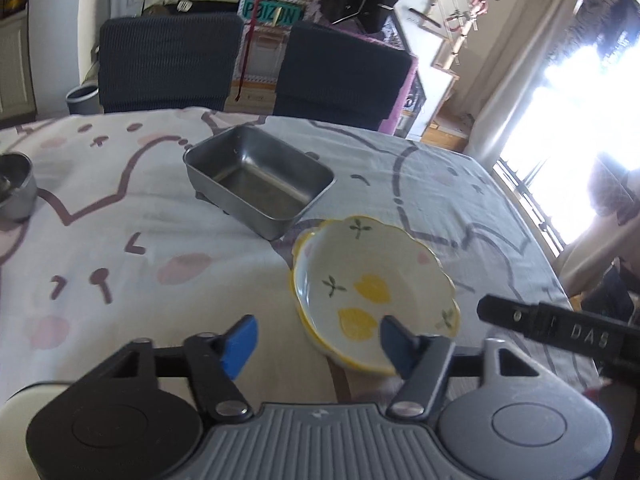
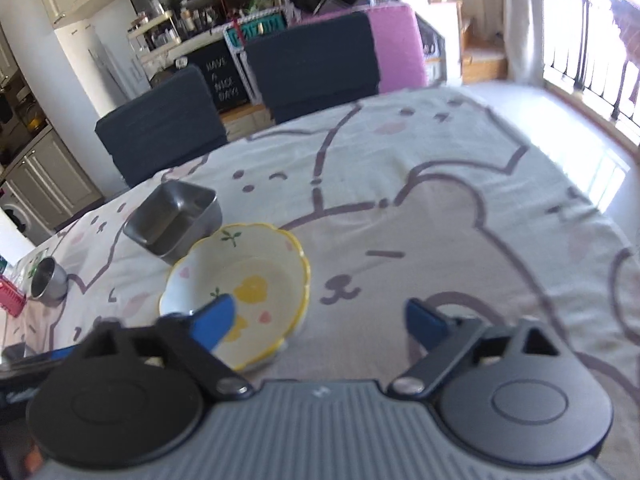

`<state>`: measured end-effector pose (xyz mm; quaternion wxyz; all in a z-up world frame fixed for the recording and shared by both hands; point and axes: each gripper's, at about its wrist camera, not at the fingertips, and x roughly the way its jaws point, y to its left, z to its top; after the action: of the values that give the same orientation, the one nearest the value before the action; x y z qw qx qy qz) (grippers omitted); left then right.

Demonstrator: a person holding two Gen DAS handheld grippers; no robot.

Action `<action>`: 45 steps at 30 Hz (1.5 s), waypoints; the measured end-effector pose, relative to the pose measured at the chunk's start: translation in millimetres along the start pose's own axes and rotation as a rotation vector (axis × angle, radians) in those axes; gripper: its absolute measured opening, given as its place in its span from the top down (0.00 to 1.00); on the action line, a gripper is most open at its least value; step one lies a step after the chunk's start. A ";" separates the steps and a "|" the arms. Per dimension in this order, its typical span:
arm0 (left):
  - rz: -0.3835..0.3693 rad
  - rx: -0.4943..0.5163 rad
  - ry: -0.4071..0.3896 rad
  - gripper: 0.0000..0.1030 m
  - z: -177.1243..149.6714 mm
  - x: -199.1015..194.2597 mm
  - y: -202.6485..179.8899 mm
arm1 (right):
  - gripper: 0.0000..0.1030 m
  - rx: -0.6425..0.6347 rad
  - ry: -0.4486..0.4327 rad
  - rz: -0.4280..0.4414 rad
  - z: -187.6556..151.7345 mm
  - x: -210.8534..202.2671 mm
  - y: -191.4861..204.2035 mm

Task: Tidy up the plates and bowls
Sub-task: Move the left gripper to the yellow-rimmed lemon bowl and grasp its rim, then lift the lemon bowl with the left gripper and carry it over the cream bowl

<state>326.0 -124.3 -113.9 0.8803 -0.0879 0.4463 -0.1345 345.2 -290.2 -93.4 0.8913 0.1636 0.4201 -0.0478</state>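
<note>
Resting on the cartoon-print tablecloth [image 1: 120, 208], the lemon-patterned bowl [image 1: 372, 288] sits just near-right of the steel tray [image 1: 260, 180]. Left gripper [image 1: 316, 344] and right gripper [image 2: 320, 320] both hover unclenched, grasping nothing.

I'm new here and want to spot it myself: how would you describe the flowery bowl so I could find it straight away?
Start at the table covered by a cartoon-bear tablecloth. Near its middle sits a rectangular steel tray, and the flowery bowl lies right beside it, on the near side. It is the only ceramic piece: cream, with a wavy yellow rim and painted yellow blossoms, unlike the plain metal tray and metal cup.
</note>
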 end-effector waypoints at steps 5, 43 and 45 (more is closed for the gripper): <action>0.012 -0.010 0.042 0.56 13.3 29.2 9.4 | 0.38 0.018 0.034 -0.012 7.2 27.9 3.8; -0.085 0.015 0.017 0.91 29.4 -2.6 3.8 | 0.90 -0.055 0.008 -0.025 16.7 12.7 33.8; -0.085 0.017 -0.001 0.91 28.8 -20.5 3.7 | 0.91 -0.060 -0.018 -0.010 16.6 -3.7 38.1</action>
<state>338.3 -113.3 -82.4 0.8747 -0.0995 0.4406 -0.1756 363.5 -260.1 -71.2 0.8993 0.1343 0.4142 -0.0408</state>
